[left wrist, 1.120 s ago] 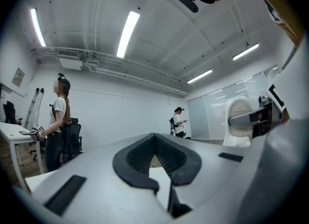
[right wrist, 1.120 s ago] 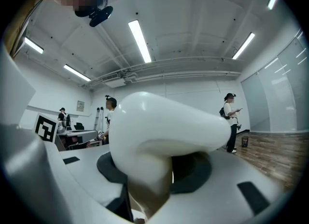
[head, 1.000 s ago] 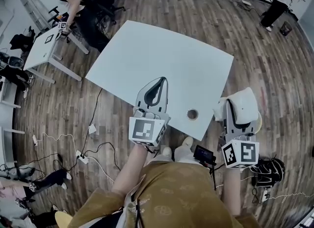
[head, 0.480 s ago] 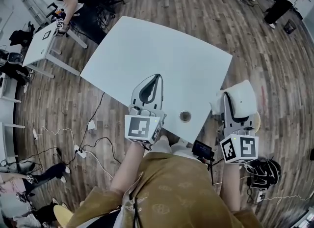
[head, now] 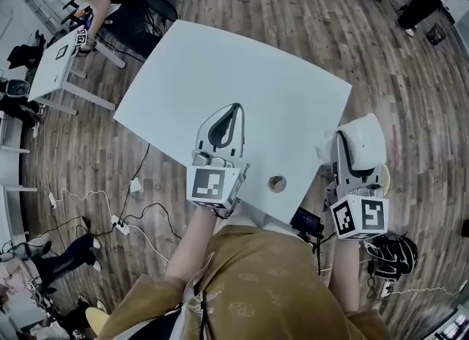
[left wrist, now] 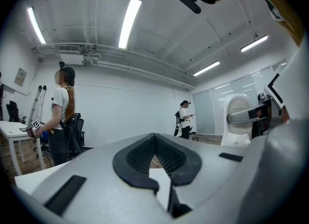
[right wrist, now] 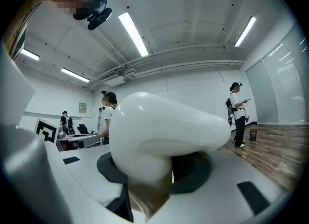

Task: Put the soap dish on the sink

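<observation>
- The left gripper (head: pixel 234 108) has its jaws closed together with nothing between them; it hangs over the near edge of the white table (head: pixel 242 67)
- The right gripper (head: pixel 349 157) is clamped on the soap dish (head: pixel 363 139), a smooth white rounded piece with a brownish underside, held just off the table's right edge and above the wooden floor (head: pixel 418 104)
- Each gripper carries a marker cube, one on the left (head: pixel 212 186) and one on the right (head: pixel 360 216); both show black-and-white square patterns
- A small round disc (head: pixel 276 182) sits on the table close to its near edge, between the two grippers
- The rest of the table top is bare, and open floor lies beyond its far and right edges
- Left of the table are loose cables (head: pixel 139 221) and a second, smaller table (head: pixel 62 64)
- Count: two grippers, one soap dish, two tables; the right gripper view shows three people standing in the room
</observation>
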The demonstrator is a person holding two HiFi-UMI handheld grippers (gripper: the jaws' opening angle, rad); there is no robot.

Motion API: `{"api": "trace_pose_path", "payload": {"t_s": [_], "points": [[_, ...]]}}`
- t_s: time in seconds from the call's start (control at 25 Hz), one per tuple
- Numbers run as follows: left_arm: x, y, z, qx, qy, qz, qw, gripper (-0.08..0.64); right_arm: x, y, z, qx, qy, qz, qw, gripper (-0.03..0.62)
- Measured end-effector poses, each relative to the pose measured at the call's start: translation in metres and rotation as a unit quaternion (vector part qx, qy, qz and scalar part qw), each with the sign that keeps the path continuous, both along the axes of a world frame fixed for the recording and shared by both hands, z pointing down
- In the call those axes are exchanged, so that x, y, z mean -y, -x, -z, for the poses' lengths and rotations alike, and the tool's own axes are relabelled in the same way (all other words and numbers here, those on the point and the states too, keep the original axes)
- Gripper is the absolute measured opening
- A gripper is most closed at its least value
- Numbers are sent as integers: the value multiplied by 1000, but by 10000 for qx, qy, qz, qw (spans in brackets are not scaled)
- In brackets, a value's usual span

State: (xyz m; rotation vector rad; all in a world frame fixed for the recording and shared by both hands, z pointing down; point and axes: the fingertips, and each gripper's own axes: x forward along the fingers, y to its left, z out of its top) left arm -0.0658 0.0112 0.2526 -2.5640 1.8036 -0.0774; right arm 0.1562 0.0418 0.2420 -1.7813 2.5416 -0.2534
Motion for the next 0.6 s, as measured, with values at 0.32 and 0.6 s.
{"api": "trace_pose_path", "payload": {"t_s": [0.32, 0.6], "points": [[40, 13, -24, -93, 196, -81, 9997, 8, 47, 26, -23, -109, 182, 193, 9996, 194], [68, 19, -48, -171, 445, -74, 9988, 8, 79, 43, -49, 10, 466, 300, 9985, 193]]}}
